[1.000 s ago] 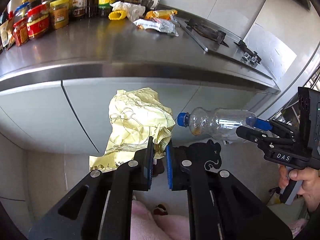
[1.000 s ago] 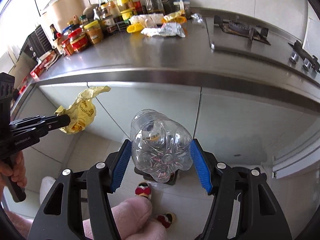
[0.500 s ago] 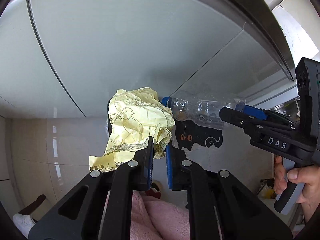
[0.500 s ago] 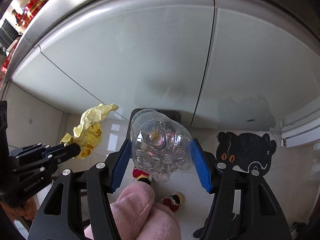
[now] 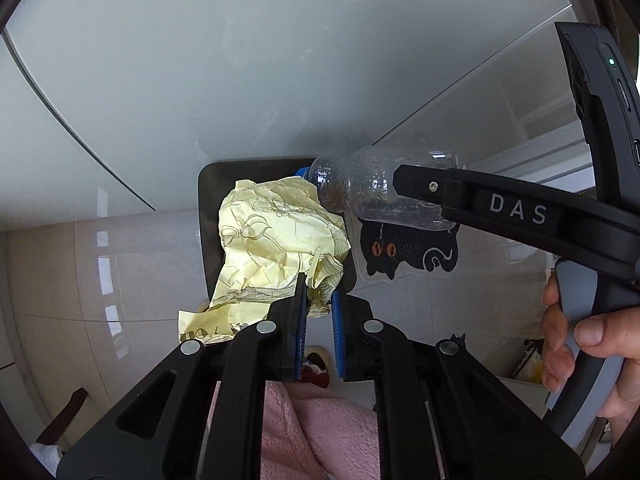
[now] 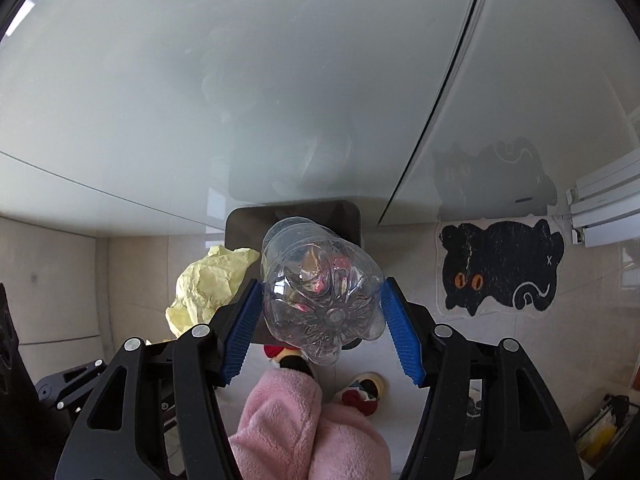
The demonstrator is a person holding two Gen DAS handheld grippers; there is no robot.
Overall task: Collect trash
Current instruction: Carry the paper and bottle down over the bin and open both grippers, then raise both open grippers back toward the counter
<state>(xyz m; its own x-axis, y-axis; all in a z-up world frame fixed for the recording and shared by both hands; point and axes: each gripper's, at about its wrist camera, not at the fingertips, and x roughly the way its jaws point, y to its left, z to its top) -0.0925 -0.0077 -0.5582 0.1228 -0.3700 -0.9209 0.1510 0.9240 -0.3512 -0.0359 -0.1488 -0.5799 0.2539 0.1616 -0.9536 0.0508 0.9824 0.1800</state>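
Observation:
My left gripper point(image 5: 318, 300) is shut on a crumpled yellow wrapper point(image 5: 276, 240), which hangs over a dark open trash bin point(image 5: 208, 220) on the floor. My right gripper point(image 6: 322, 312) is shut on an empty clear plastic bottle point(image 6: 320, 300), held base toward the camera, neck pointing down at the bin point(image 6: 244, 224). In the left wrist view the bottle point(image 5: 372, 196) and the right gripper's black finger point(image 5: 480, 208) sit just right of the wrapper. The wrapper also shows in the right wrist view point(image 6: 208, 284).
White cabinet doors point(image 6: 280, 80) rise right behind the bin. A black cat-shaped mat point(image 6: 500, 268) lies on the tiled floor to the right. Pink fleece legs point(image 6: 304, 428) and slippered feet are below the grippers.
Both grippers dropped from counter height toward the floor and tilted down. The counter left view; the bin now lies under the wrapper and bottle. Both grips are unchanged.

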